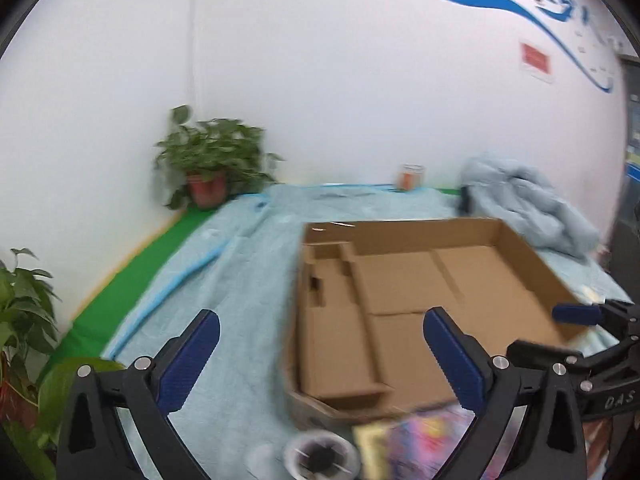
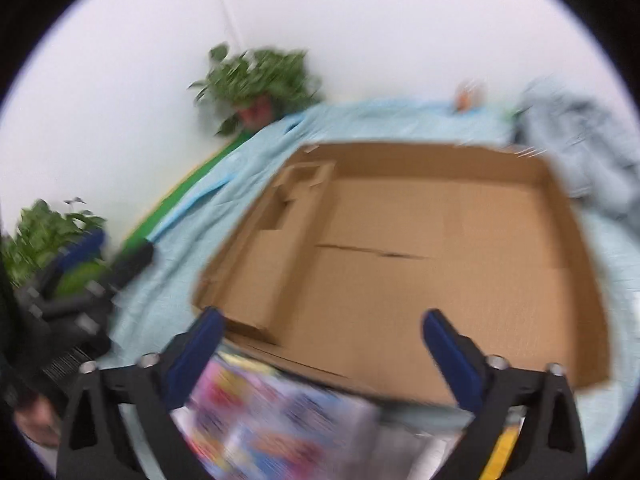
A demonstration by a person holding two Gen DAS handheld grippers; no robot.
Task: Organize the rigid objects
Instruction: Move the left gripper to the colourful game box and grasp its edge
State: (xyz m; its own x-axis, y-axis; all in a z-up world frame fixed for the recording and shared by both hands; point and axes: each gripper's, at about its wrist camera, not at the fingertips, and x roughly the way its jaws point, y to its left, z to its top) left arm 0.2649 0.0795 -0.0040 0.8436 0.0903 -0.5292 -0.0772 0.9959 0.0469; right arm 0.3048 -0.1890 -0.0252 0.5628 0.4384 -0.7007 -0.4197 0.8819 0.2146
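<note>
Both the left gripper [image 1: 320, 344] and right gripper [image 2: 324, 340] gape wide, holding nothing, above the cardboard box [image 2: 560, 216] (empty, one divider strip inside).

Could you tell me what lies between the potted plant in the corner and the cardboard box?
Only the light blue cloth and a strip of green surface separate the potted plant from the cardboard box; the left wrist view shows it best.

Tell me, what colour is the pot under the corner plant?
Reddish-orange, a terracotta shade; the pot shows best in the left wrist view.
</note>
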